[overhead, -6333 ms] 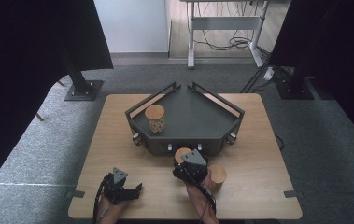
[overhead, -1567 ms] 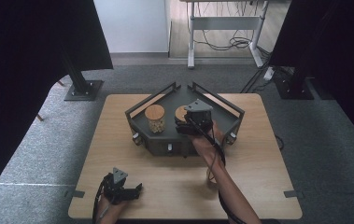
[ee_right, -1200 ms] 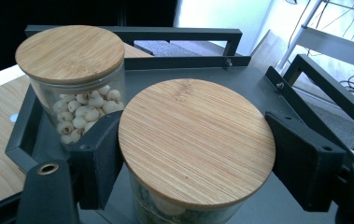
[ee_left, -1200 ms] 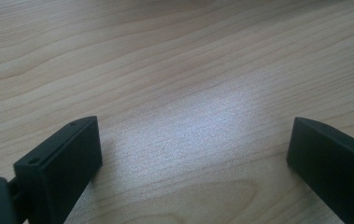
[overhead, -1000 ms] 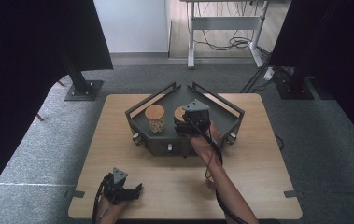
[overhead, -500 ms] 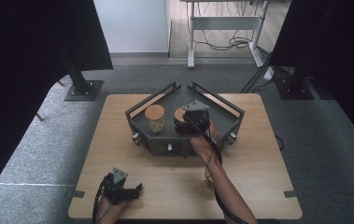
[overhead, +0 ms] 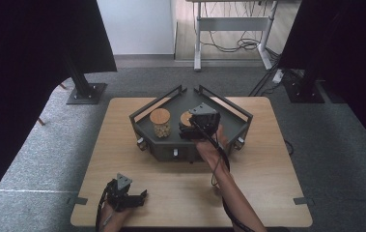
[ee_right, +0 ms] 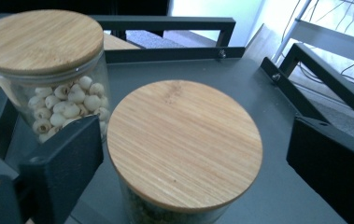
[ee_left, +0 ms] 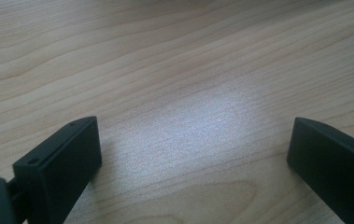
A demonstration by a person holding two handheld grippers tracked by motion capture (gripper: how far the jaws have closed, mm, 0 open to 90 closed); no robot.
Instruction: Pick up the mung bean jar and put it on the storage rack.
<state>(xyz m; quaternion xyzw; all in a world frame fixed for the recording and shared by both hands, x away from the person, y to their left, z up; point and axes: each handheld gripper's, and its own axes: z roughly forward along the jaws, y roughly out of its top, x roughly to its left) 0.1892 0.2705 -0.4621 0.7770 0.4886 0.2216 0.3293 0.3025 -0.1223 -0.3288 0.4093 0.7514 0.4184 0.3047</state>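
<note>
A glass jar with a bamboo lid [ee_right: 184, 140] stands on the floor of the dark grey tray [ee_right: 263, 112]. My right gripper [ee_right: 195, 144] straddles it; its jaws have just been opening and stand clear of the glass, so it is open. Just to the left stands a second lidded jar [ee_right: 41, 42] of pale round seeds. From above, both jars [overhead: 160, 121] [overhead: 185, 117] are side by side in the tray [overhead: 171, 152], with the right gripper [overhead: 189, 129] over the right one. My left gripper [overhead: 139, 197] rests open at the front left, its jaws [ee_left: 191, 140] wide over bare wood.
The tray has raised bar rails [ee_right: 165, 22] at the back and right, with a gap at its far corner. The wooden table [overhead: 267, 183] extends around the tray. Black stands and a metal desk frame [overhead: 229, 29] are on the floor beyond.
Since the earliest frame my right gripper has carried the jar from the table's front into the tray beside the seed jar. Over the last second neither hand has moved.
</note>
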